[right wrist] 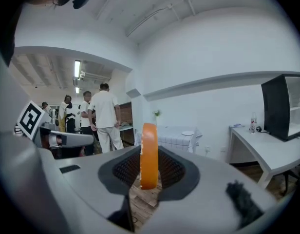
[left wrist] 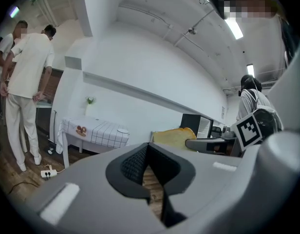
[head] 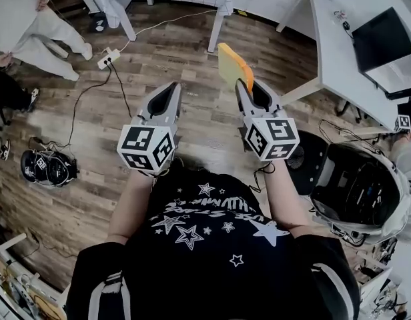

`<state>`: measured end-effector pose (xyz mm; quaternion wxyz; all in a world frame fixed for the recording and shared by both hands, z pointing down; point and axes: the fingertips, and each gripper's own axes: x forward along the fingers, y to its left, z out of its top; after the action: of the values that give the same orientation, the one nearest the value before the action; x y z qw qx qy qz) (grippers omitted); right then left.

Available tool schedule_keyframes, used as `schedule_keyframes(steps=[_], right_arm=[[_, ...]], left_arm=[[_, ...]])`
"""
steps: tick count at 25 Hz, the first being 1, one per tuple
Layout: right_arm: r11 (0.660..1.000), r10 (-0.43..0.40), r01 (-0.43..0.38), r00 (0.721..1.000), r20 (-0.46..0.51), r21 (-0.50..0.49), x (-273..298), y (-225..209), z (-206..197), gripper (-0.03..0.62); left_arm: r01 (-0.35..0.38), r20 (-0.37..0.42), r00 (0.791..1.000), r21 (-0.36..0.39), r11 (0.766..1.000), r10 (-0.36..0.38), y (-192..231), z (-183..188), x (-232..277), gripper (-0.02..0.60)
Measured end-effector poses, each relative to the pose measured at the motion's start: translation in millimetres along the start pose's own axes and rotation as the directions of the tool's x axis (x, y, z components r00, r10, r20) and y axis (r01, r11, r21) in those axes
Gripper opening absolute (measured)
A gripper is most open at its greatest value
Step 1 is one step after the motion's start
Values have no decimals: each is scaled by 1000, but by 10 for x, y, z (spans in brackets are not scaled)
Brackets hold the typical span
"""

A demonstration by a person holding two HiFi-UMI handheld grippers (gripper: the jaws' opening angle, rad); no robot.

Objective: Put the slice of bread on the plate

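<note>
My right gripper [head: 244, 85] is shut on a slice of bread [head: 231, 67], pale yellow with an orange crust. The slice stands upright on edge above the wooden floor. In the right gripper view the bread [right wrist: 149, 155] shows edge-on between the pads of that gripper [right wrist: 149, 165]. My left gripper [head: 172, 85] is level with it to the left, shut and holding nothing; its own view shows the jaws [left wrist: 150, 155] together. A small white plate [right wrist: 187, 133] lies on a table with a checked cloth [right wrist: 177, 140] ahead, also seen as the plate [left wrist: 122, 129] in the left gripper view.
A white desk [head: 332, 52] with a black box [head: 385, 42] stands to the right. A power strip [head: 107, 59] and cables lie on the floor at left, near a dark headset [head: 49, 167]. People in white [left wrist: 26, 82] stand at the left. A black chair [head: 359, 185] is close on my right.
</note>
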<state>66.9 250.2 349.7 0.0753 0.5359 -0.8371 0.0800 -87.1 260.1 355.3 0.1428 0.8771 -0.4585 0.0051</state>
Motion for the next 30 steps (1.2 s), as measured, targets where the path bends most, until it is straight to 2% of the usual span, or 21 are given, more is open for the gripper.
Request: schedule_keyframes(steps=[6, 12, 17, 30], right_arm=[[999, -32, 32, 999, 4, 14, 384, 202, 95, 98], [999, -49, 50, 999, -18, 8, 625, 232, 52, 100], [998, -62, 62, 998, -21, 30, 921, -107, 74, 99], [999, 13, -12, 999, -36, 34, 1843, -1168, 359, 100]], left_arm=[[13, -11, 1000, 8, 1000, -13, 488, 79, -80, 8], [22, -5, 1000, 26, 999, -22, 837, 204, 96, 9], [10, -18, 1000, 24, 1000, -10, 953, 227, 416, 9], [-41, -36, 998, 3, 999, 41, 1026, 476, 1756, 8]])
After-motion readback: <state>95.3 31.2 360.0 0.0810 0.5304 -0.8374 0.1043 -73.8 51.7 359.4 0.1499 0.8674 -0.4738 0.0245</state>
